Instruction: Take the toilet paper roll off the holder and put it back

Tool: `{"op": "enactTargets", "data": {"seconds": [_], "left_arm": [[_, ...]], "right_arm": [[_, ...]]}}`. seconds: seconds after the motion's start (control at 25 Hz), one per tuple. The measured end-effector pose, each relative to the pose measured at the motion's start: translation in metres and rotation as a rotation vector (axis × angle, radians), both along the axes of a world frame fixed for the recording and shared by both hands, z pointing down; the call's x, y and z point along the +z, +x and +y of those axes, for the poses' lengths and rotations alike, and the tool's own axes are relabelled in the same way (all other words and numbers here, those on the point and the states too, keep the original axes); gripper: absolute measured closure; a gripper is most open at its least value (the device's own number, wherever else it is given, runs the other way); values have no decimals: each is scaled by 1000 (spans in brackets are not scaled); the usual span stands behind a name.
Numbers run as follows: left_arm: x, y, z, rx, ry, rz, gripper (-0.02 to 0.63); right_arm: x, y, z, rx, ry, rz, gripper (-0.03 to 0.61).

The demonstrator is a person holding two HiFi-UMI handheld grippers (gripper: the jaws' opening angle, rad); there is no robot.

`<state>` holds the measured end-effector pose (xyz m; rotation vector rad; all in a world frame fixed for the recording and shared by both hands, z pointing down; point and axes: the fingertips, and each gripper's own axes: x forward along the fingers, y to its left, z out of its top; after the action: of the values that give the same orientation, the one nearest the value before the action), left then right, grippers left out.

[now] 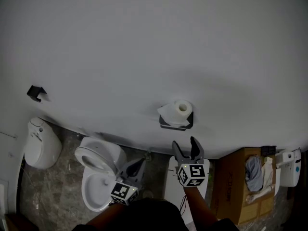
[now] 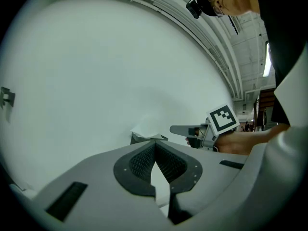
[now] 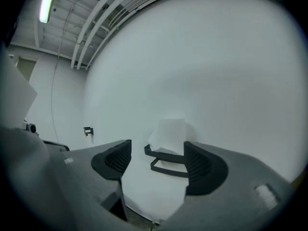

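The white toilet paper roll (image 1: 181,109) sits on a dark wall holder (image 1: 176,124), with a loose sheet hanging to its left. My right gripper (image 1: 184,144) is just below the holder, open, with nothing between its jaws. In the right gripper view the roll (image 3: 169,133) and the holder (image 3: 166,160) lie ahead, beyond the spread pads (image 3: 202,165), apart from them. My left gripper (image 1: 141,161) hangs lower and to the left, shut and empty. The left gripper view has its tips (image 2: 155,146) meeting, the holder (image 2: 147,138) beyond them, and the right gripper (image 2: 185,129) to the right.
A white toilet (image 1: 98,172) stands at the lower left, with a white bin (image 1: 41,143) further left. A small black hook (image 1: 36,93) is on the wall. A cardboard box (image 1: 236,182) with cloth on it stands at the lower right. The wall is plain white.
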<state>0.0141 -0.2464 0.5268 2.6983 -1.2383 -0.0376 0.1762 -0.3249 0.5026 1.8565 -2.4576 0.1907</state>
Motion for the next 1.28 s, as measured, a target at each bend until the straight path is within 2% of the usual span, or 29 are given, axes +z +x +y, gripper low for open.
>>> {"op": "enactTargets", "data": {"seconds": [0.2, 0.32, 0.44, 0.64, 0.8, 1.04, 1.08, 1.28], "left_arm": [[7, -6, -13, -22, -21, -18, 604], [4, -6, -21, -36, -40, 0, 604], [15, -7, -26, -34, -40, -20, 604], [16, -12, -33, -45, -36, -4, 604], [27, -24, -38, -65, -42, -46, 604], [23, -26, -41, -69, -52, -45, 604], [23, -27, -42, -70, -53, -45, 604], [19, -25, -43, -60, -61, -3, 604]], "right_arm": [[-9, 9, -47, 11, 4, 0, 214], [-10, 8, -72, 5, 2, 12, 209], [-11, 6, -93, 0, 6, 36, 209], [-11, 3, -121, 5, 4, 50, 201], [-9, 1, -134, 20, 2, 67, 201], [-7, 2, -143, 37, -5, 86, 210], [-7, 2, -143, 39, -3, 83, 236], [-8, 2, -142, 37, 8, 64, 242]]}}
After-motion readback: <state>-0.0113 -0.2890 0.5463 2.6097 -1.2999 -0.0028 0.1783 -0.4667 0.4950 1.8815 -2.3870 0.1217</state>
